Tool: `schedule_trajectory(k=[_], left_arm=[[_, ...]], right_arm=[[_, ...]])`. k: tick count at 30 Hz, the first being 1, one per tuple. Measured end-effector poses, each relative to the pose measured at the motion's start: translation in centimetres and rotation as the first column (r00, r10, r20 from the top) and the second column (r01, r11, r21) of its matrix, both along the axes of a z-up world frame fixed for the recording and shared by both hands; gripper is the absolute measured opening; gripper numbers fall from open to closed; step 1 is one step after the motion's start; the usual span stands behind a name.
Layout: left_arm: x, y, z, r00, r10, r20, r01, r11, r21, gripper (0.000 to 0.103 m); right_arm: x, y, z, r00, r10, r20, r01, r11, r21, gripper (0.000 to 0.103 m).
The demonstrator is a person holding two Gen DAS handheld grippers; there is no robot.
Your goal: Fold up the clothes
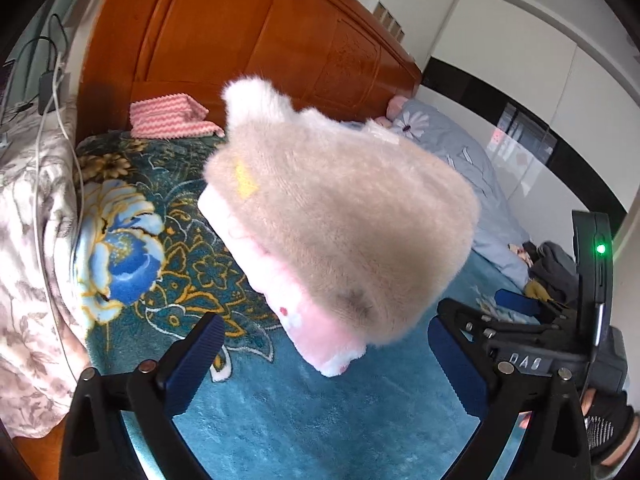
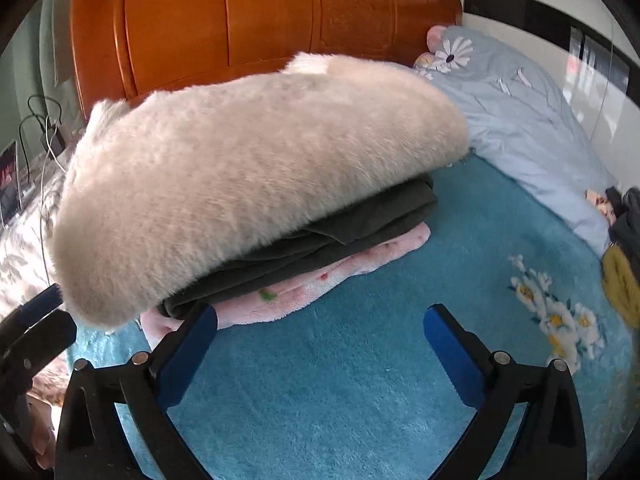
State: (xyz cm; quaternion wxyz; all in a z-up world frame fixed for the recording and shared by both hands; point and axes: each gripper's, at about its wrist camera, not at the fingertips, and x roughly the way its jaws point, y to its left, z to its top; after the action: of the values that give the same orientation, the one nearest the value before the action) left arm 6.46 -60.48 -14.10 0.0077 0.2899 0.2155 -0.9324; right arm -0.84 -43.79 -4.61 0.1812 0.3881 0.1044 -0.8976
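On the teal floral blanket (image 2: 360, 380) covering the bed, I have a stack of folded clothes in front of both tools. A fluffy beige garment (image 2: 248, 176) lies on top, over a dark grey garment (image 2: 320, 236) and a pink fleece piece (image 2: 320, 280) at the bottom, which rests on the blanket. My left gripper (image 1: 324, 364) hangs spread wide and empty just short of the stack's near corner. My right gripper (image 2: 320, 352) is likewise spread with nothing between its fingers; its left finger (image 2: 188, 352) sits close to the stack's lower edge, though I cannot tell whether it touches. A pink zigzag cloth (image 1: 168, 116) lies folded against the wooden headboard (image 1: 240, 40), and a pale blue quilt (image 2: 528, 120) is bunched to the right.
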Motion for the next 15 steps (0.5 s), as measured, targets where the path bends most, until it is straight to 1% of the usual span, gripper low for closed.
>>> schedule_trajectory(k=[9,12,15], left_arm=[[0.4,0.1,0.4,0.998,0.050,-0.035,-0.049,0.999,0.023,0.103],[0.2,0.9,0.3,0.999,0.028,-0.032,-0.028,1.000,-0.003,0.103],[0.3,1.3,0.2,0.999,0.034,-0.026,-0.035,0.999,-0.031,0.103]], right_arm=[[0.9,-1.9,0.4,0.995,0.063,-0.081,-0.055,0.994,0.094,0.103],[1.1,-2.3,0.5,0.993,0.068,-0.093,-0.058,0.992,0.109,0.103],[1.2,-2.6,0.4,0.993,0.072,-0.093,-0.060,0.991,0.118,0.103]])
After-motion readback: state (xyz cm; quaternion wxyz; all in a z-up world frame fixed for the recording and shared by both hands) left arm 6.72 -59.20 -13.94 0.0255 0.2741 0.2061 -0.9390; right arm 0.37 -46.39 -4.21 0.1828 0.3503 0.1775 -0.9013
